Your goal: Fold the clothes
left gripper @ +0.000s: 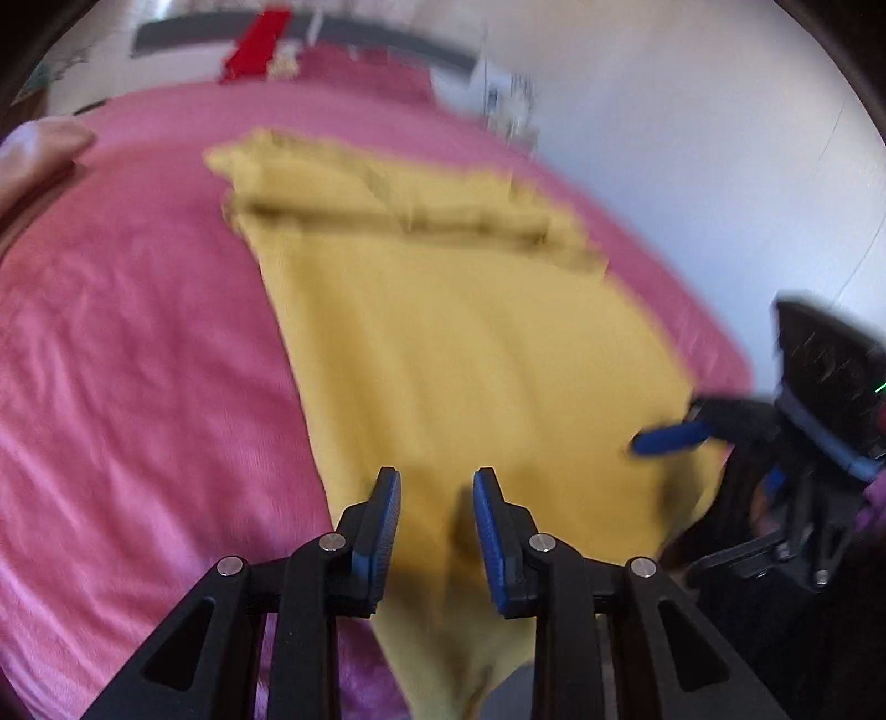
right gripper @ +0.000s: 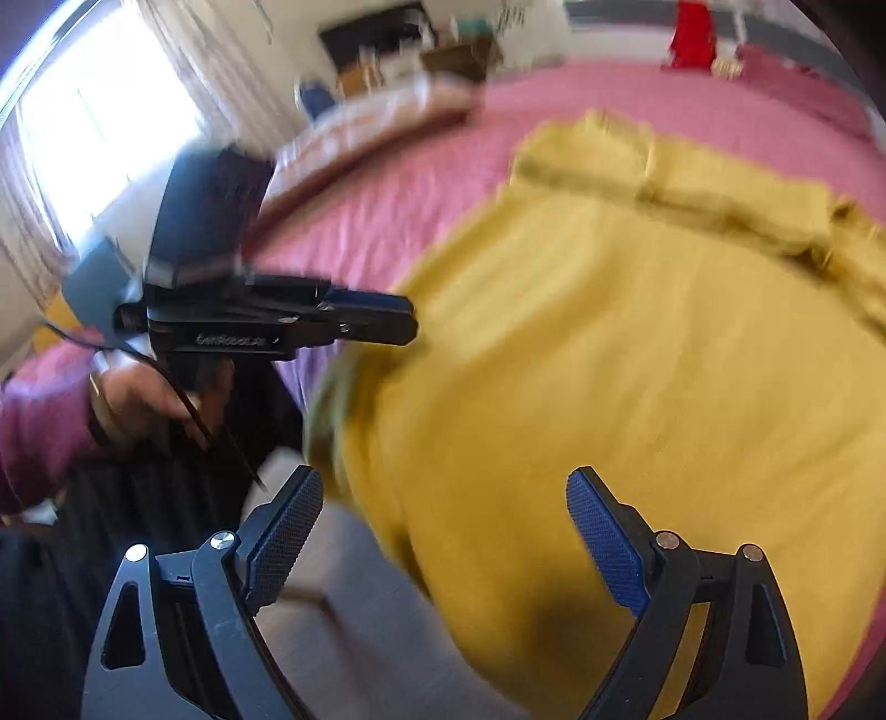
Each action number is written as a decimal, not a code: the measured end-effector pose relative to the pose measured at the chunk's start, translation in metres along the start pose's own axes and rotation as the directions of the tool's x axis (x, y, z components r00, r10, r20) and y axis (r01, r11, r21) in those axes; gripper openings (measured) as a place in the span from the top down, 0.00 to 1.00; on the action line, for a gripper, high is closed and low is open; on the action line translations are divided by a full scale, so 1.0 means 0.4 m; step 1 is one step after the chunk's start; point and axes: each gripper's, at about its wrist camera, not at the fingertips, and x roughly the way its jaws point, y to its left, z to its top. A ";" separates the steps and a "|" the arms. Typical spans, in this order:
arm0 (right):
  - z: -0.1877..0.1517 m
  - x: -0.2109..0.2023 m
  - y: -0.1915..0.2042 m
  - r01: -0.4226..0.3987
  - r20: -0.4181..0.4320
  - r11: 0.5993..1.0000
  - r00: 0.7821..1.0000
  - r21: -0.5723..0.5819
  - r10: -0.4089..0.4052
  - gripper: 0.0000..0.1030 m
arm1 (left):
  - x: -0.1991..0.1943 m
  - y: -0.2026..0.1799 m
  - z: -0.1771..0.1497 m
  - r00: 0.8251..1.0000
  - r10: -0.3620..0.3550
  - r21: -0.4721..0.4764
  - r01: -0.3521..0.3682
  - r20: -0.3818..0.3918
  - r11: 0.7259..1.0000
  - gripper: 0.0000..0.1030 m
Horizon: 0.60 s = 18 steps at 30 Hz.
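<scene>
yellow garment spread flat on pink bed, near hem overhanging edge for pickup | left hand-held gripper released, part-open over hem | right hand-held gripper released, wide, straddling hem

Yellow garment: 1
Pink bed cover: 1
Grippers: 2, left gripper, right gripper
Red object: 1

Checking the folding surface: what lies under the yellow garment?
The yellow garment lies spread on a pink bedspread, which shows around its far edges. Its near end hangs over the bed's edge. Whatever is beneath the cloth's middle is covered.
</scene>
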 end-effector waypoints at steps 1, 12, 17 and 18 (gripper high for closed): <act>-0.015 0.020 0.011 -0.011 -0.032 1.000 0.999 -0.017 0.010 0.11 | -0.003 -0.007 -0.002 1.000 0.009 0.029 -0.009 -0.009 1.000 0.74; -0.018 -0.123 -0.065 0.142 0.064 0.988 0.988 -0.052 -0.139 0.12 | -0.153 -0.066 -0.025 0.998 -0.060 0.253 0.066 -0.033 0.965 0.74; -0.064 -0.076 -0.148 0.337 -0.063 0.922 0.933 -0.192 -0.354 0.29 | -0.002 -0.179 -0.051 0.986 0.071 0.462 0.007 -0.152 0.887 0.74; -0.084 -0.066 -0.159 0.361 -0.093 0.902 0.916 -0.236 -0.391 0.29 | 0.015 -0.196 -0.079 0.981 0.126 0.548 -0.026 -0.147 0.836 0.74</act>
